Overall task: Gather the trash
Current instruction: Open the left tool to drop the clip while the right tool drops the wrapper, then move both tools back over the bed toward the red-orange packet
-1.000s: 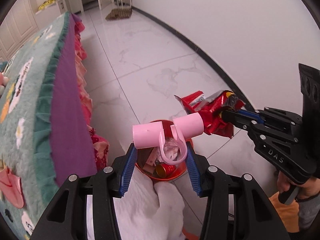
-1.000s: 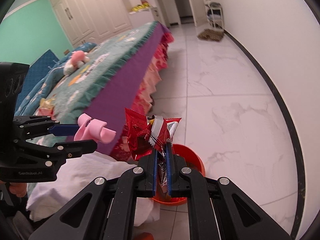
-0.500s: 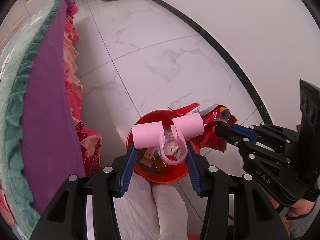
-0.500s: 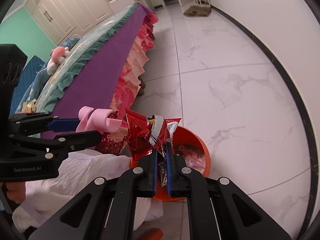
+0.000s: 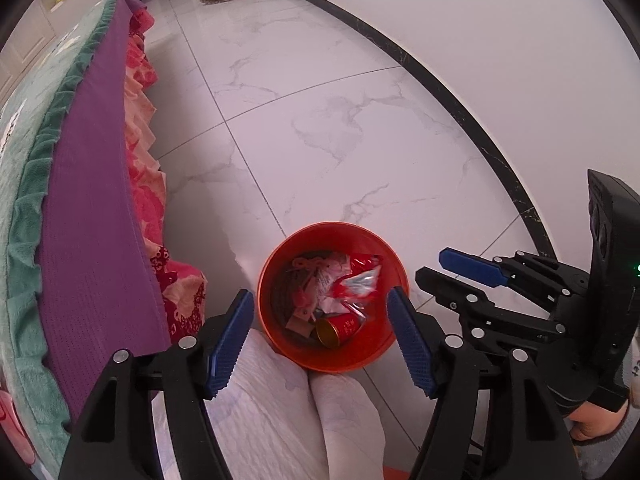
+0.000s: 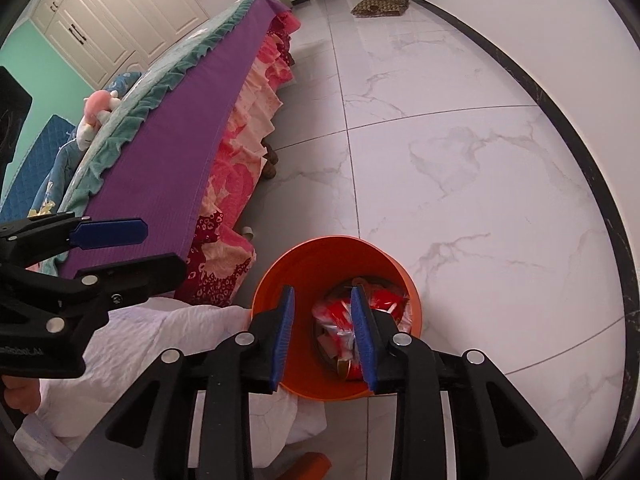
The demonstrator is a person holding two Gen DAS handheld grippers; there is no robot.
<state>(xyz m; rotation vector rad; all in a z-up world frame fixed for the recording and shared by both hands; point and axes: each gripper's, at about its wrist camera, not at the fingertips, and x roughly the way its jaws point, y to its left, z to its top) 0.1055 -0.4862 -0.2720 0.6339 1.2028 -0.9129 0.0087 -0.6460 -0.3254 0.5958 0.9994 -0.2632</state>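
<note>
An orange bin stands on the white floor beside the bed; it also shows in the right wrist view. Inside lie a red snack wrapper, a red and gold can and paper scraps. My left gripper is open and empty just above the bin's near rim. My right gripper is open and empty above the bin, with the red wrapper below its fingers. The right gripper also shows at the right of the left wrist view. The pink item is not in sight.
A bed with a purple side panel and pink floral skirt runs along the left. White bedding hangs beside the bin. A white wall with black skirting curves on the right. A mat lies far back.
Both grippers have opened over the bin. The pink item left my left gripper and the red wrapper left my right gripper; the wrapper now lies in the bin.
</note>
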